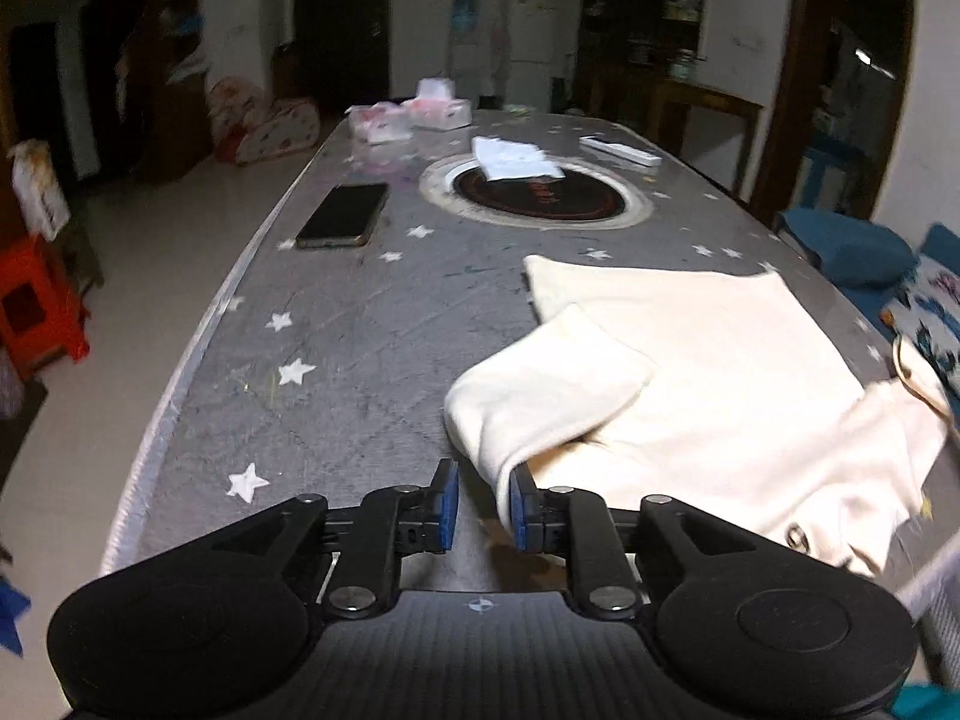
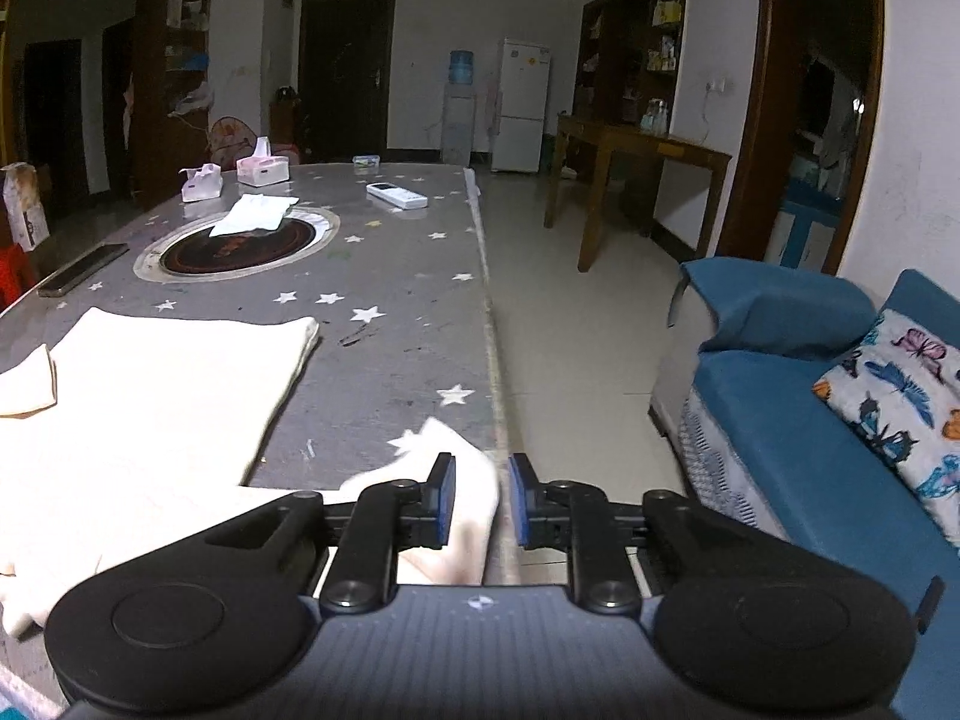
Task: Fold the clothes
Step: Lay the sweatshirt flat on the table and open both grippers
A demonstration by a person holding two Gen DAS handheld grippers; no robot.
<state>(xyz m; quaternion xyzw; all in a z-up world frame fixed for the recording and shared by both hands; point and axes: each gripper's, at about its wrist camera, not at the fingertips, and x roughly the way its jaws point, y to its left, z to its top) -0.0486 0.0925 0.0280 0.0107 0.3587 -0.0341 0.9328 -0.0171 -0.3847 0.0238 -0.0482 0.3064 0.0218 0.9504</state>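
A cream garment (image 1: 708, 372) lies spread on the grey star-patterned table (image 1: 336, 324). Its left sleeve (image 1: 540, 396) is folded in over the body. My left gripper (image 1: 483, 501) is open; the sleeve's edge lies between its blue pads, touching the right one. In the right wrist view the garment (image 2: 156, 396) fills the left side, and its right sleeve (image 2: 462, 480) lies by the table's right edge. My right gripper (image 2: 481, 498) is open, with the sleeve's end between its pads.
A phone (image 1: 343, 215), a round inset hob (image 1: 534, 195) with a white cloth (image 1: 513, 159) on it, tissue packs (image 1: 414, 111) and a remote (image 2: 396, 195) lie farther up the table. A blue sofa (image 2: 828, 420) stands to the right, a red stool (image 1: 36, 306) to the left.
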